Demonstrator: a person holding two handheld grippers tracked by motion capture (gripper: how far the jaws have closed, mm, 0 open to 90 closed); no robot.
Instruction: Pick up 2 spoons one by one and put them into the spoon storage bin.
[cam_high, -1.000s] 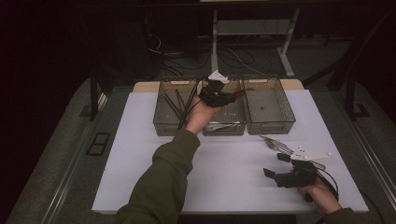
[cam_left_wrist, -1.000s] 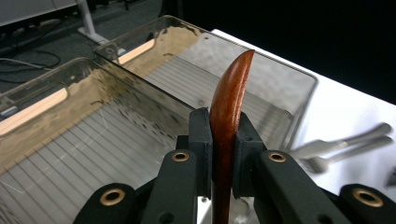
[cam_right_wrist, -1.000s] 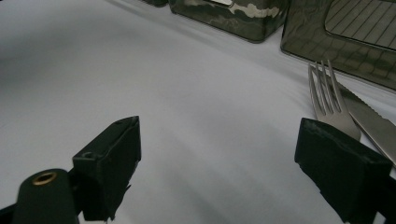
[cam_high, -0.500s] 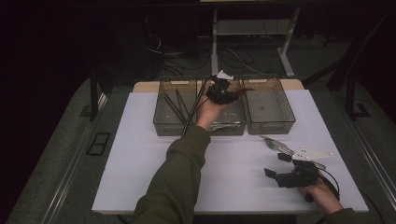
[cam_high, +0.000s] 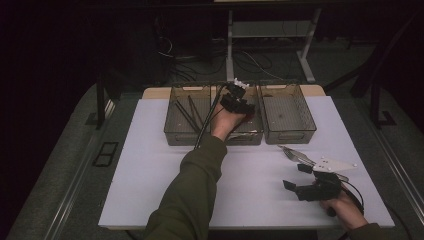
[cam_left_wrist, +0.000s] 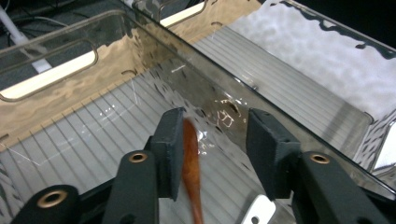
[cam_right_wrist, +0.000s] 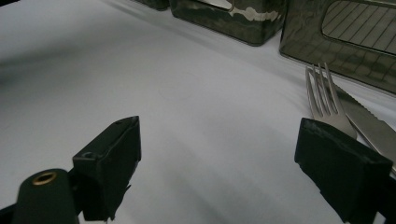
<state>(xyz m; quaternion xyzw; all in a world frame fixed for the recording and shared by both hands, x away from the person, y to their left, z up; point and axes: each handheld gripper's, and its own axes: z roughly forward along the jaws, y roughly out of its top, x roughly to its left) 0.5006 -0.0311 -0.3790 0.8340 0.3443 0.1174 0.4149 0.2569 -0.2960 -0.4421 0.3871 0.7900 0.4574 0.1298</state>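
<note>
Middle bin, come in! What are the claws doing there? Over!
Left claw over middle bin, jaws just opening, brown stick loose against one pad. Right claw open over the table, fork and knife just ahead. Nothing blocking.

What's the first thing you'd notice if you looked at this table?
The left gripper reaching down into the middle clear bin at the far edge, its jaws just opening with a reddish-brown stick lying against one pad. Nearer, at the right, the right gripper rests wide open on the white table beside a fork and knife.

Bare tabletop (cam_high: 150, 170) lies open — three bins (cam_high: 289, 120) wall its far edge.
</note>
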